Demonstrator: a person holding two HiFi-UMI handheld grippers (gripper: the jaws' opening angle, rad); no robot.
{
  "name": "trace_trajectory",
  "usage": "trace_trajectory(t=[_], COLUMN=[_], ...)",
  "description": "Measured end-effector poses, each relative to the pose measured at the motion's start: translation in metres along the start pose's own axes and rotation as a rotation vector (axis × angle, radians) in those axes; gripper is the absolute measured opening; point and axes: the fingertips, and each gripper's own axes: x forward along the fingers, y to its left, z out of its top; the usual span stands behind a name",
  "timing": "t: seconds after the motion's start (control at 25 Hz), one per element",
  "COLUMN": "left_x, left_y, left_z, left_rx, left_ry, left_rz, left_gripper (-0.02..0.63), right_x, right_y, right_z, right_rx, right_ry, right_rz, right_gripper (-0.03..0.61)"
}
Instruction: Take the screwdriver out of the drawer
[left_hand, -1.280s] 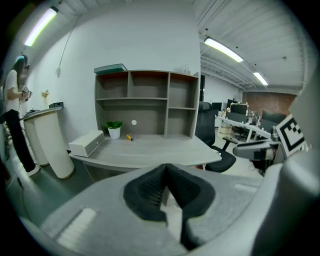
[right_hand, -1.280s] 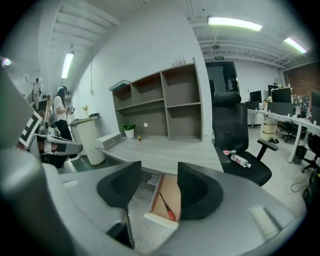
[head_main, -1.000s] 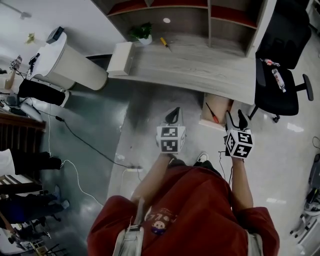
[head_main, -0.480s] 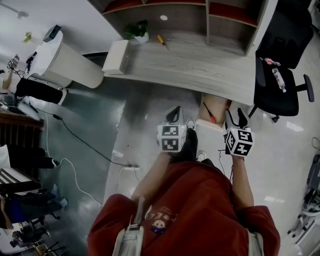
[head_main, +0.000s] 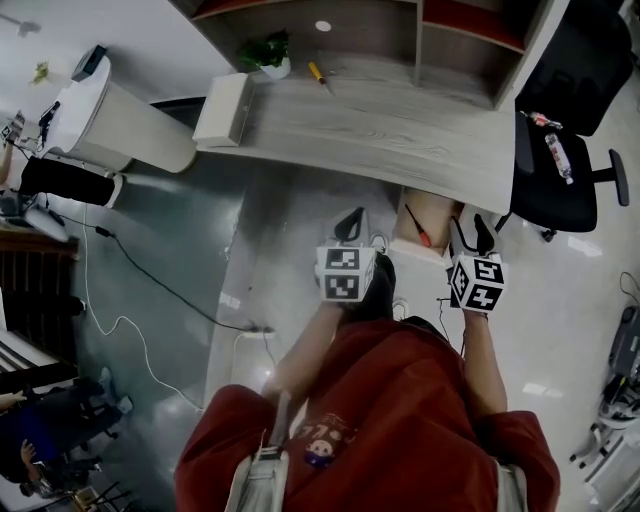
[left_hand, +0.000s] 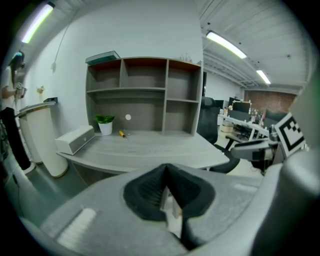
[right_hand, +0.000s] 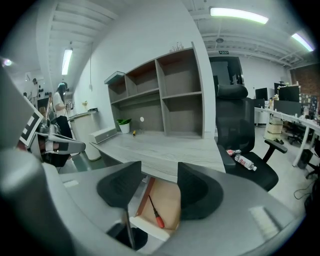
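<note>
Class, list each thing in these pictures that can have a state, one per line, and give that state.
Drawer: open, pulled out from under the desk.
Red-handled screwdriver: lying flat in the drawer, not held.
Left gripper: fingers shut, nothing between them.
Right gripper: fingers open, empty, aimed at the drawer.
Bottle: lying on its side on the chair seat.

Surface (head_main: 400, 120): grey wood-grain, matt. Drawer (right_hand: 170, 200) under surface: pale smooth wood inside. Screwdriver (right_hand: 154, 210): red glossy plastic handle (dark metal shaft). Floor (head_main: 290, 220) before surface: polished, reflective.
</note>
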Motion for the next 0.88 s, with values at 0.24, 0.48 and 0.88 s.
trace_trajectory(t=[0.24, 0.48, 0.88], left_x=[0.023, 0.050, 0.113], left_y=[0.008, 0.008, 0.025], left_z=[-0.009, -0.030, -0.093], left_rx=[-0.007, -0.008, -0.025], left_ry=[0.025, 0.079, 0.190], left_rz=[-0.006, -0.034, -0.067], left_gripper=[-0.002, -0.002, -0.002], right_x=[0.026, 0.059, 0.127], right_y=[-0.001, 0.006, 0.007], right_z=[-0.016, -0.054, -0.126], right_rx=[-0.004, -0.021, -0.036], right_ry=[0.057, 0.156, 0.328], right_rz=[0.005, 0.034, 0.069], right_gripper=[0.212, 0.212, 0.212])
